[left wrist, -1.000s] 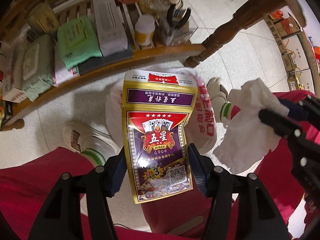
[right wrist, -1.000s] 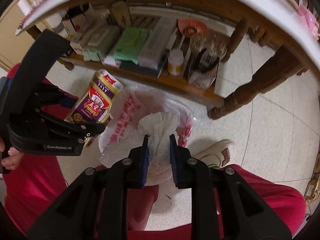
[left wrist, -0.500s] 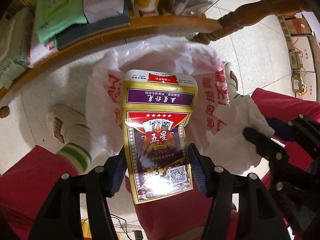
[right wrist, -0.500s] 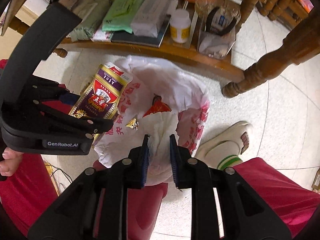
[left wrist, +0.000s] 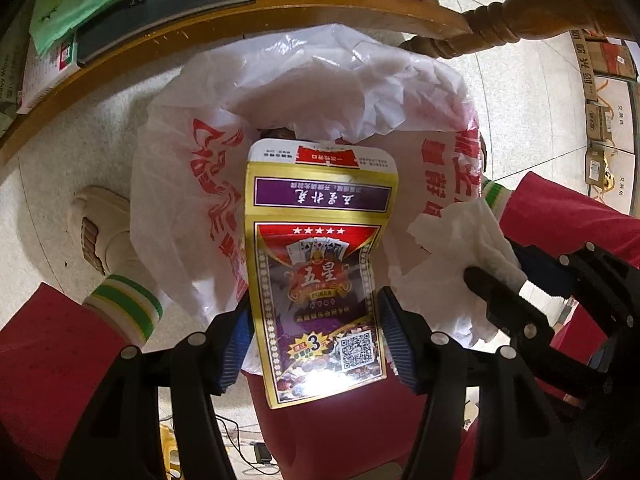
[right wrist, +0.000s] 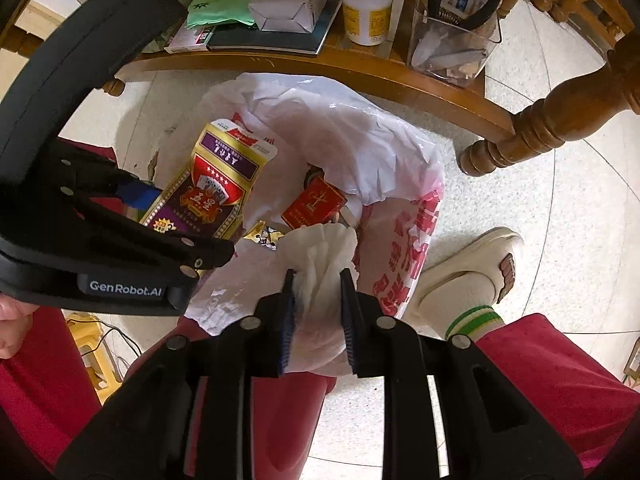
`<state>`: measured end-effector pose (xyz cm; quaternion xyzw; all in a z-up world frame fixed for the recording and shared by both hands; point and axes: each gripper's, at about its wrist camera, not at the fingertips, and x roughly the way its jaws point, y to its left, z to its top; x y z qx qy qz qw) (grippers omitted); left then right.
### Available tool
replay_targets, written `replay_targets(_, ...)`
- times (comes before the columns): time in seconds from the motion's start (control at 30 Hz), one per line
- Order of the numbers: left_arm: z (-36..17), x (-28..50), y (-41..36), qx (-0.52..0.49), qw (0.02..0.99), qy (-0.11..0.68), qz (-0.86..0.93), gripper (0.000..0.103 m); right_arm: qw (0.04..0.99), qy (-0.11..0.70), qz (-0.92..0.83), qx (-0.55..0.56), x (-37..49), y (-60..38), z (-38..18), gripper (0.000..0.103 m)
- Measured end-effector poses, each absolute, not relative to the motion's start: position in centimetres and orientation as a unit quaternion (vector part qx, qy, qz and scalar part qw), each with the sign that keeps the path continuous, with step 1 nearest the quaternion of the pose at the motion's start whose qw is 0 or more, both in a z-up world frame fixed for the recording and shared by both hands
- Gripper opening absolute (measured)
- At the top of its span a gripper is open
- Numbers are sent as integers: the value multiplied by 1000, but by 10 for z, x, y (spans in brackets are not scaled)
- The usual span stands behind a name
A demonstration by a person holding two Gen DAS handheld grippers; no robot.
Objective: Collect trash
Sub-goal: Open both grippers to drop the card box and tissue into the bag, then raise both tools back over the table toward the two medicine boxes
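Fingers of the left gripper (left wrist: 316, 328) are clamped on the edges of a flattened playing-card box (left wrist: 320, 264), which hangs upside down over the mouth of the white plastic bag (left wrist: 304, 80) on the floor. The right gripper (right wrist: 318, 280) has its fingers pinched nearly together on a crumpled white tissue (right wrist: 326, 256), held just over the near rim of the same bag.

To do the drop well, I would judge that each gripper should be centred over the opening before letting go: the tissue sits close to the bag's near edge and could fall outside onto the floor. The card box is stiff and long, so tipping its free end down into the bag first should keep it from catching on the rim.

Inside the bag a red packet (right wrist: 314, 204) and a small yellow wrapper (right wrist: 264, 236) already lie. The low wooden shelf (right wrist: 360, 64) with a white bottle (right wrist: 368, 8) stands just behind the bag, a carved table leg (right wrist: 540, 128) to one side, and the person's slippered foot (right wrist: 468, 268) close beside it
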<state>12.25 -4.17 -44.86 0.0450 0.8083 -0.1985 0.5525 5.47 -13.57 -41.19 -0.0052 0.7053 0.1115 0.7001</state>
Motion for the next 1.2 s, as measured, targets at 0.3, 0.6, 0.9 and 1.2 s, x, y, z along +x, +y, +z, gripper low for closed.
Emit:
replay_targets(0.3,-453,123,-40,43,543,817,-189,78,701,704,110,7,58,-139,-412,38)
replay_targets(0.6,-444,123,-36,55,560,806,-183,80,704,701,110,8,57,-138,-409,47)
replay_targets(0.9,-428,121,-37,67,583,789,-185,80,712,693,114,-3,54,-133,-399,53)
replay_targets(1.2,-385,107,-35,95,628,749,-188,80,735,666,130,-3,39,-132,-357,54)
